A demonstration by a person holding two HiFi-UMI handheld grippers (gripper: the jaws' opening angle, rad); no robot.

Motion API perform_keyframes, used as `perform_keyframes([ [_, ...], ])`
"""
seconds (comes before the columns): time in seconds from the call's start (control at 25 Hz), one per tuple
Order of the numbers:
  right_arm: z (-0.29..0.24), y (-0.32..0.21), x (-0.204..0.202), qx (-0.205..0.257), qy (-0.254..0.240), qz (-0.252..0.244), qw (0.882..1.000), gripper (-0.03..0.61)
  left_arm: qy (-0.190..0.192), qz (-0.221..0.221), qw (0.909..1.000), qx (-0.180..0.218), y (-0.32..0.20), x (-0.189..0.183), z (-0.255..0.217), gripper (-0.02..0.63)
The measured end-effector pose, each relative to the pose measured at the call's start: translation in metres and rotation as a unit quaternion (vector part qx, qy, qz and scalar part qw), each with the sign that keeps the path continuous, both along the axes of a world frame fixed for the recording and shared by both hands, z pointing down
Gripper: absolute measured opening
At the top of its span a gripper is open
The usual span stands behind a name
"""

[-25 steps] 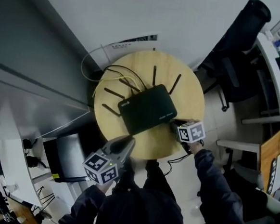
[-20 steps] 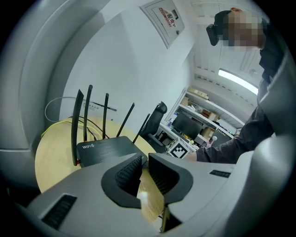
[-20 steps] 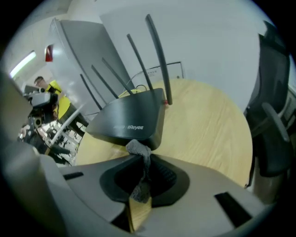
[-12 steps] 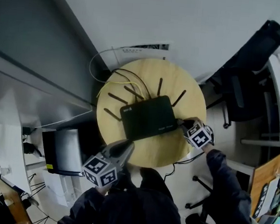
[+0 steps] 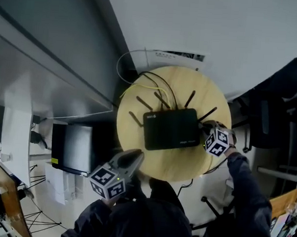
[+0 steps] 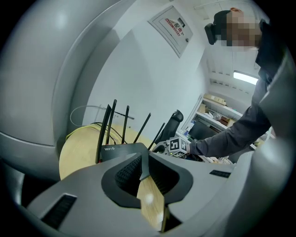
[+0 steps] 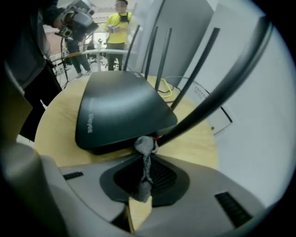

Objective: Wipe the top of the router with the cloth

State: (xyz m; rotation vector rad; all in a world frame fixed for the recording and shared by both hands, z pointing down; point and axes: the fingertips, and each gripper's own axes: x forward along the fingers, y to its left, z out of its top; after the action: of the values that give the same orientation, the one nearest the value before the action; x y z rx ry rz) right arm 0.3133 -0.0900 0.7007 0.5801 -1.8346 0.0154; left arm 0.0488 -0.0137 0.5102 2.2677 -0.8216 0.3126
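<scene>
Router count is one: a flat black box lying near the middle of the round wooden surface. We count five antennas standing up along its far side and left end. Behind the router, a tangle of yellow, black and white cables crowds the far part of the surface.

We see two tools and one cloth. The right tool sits at the router's right end, with its jaws clamped on a small grey cloth. The bunched end of the cloth pokes out past the jaw tips. It meets the router's end edge just under the top, beside the foot of one antenna that slants right across the right gripper view. The left tool is on the near side of the router, well apart from it, over the rim of the surface. Its jaws are together with nothing between them.

The router's top is bare and glossy. Bare wood lies open along the router's near side and around its right end. Right of the router, off the surface, stands a black office chair. To the router's left, lower down, is a dark monitor. Beyond the cables, a white sign is on the wall.
</scene>
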Motion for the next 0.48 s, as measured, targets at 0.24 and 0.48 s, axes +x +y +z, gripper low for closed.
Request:
perform_keyframes([
  [0.24,-0.004,0.047,-0.017,0.011,0.013,-0.084,0.996,0.066,0.002,-0.005,1.0000,-0.002,0.005,-0.001,0.002,0.031],
  [0.48,-0.005,0.084,-0.014,0.013,0.012,-0.084,0.996,0.066,0.004,0.009,0.9999,-0.002,0.016,0.007,0.001,0.031],
])
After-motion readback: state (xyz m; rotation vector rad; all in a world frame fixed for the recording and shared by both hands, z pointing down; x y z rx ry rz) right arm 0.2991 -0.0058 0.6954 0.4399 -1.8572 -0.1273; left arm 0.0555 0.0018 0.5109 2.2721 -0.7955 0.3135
